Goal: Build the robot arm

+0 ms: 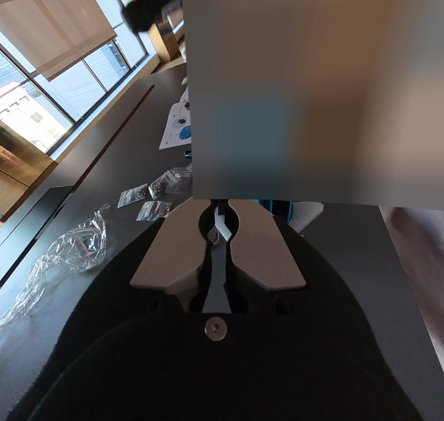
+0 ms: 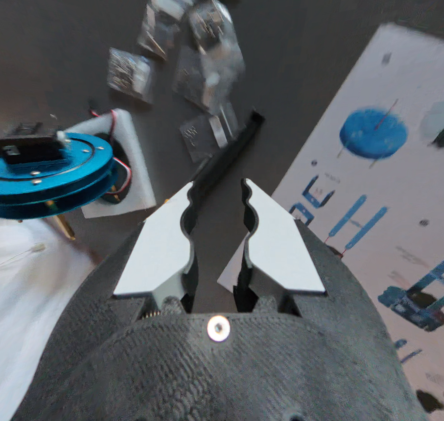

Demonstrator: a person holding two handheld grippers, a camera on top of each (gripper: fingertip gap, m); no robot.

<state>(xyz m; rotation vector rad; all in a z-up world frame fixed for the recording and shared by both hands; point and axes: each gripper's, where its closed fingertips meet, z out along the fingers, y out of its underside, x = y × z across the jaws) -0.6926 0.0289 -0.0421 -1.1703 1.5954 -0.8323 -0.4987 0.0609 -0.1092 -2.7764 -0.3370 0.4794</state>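
My left gripper (image 1: pixel 219 202) points across a dark table (image 1: pixel 115 149). Its white fingers (image 1: pixel 177 238) stand close together with a narrow gap, and a black part (image 1: pixel 220 209) sits between them near the tips. The tips themselves are hidden behind a blurred patch. Blue pieces (image 1: pixel 264 203) and white foam (image 1: pixel 308 213) show just beyond. My right gripper (image 2: pixel 217 183) is open and empty above the table, with a black stick-like tool (image 2: pixel 230 152) just ahead. A blue disc assembly (image 2: pixel 55 169) with brass standoffs sits tilted to its left, over a white foam block (image 2: pixel 137 169).
Several small clear bags of screws (image 2: pixel 129 75) lie ahead of the right gripper and show in the left wrist view (image 1: pixel 157 188). A white printed sheet (image 2: pixel 360 205) lies to the right. Crumpled clear plastic (image 1: pixel 79 248) lies on the left. Windows stand beyond the table. There is about 20 cm between the tips of the two grippers. It is some 11 cm from my right tips to the white foam block (image 2: pixel 137 169).
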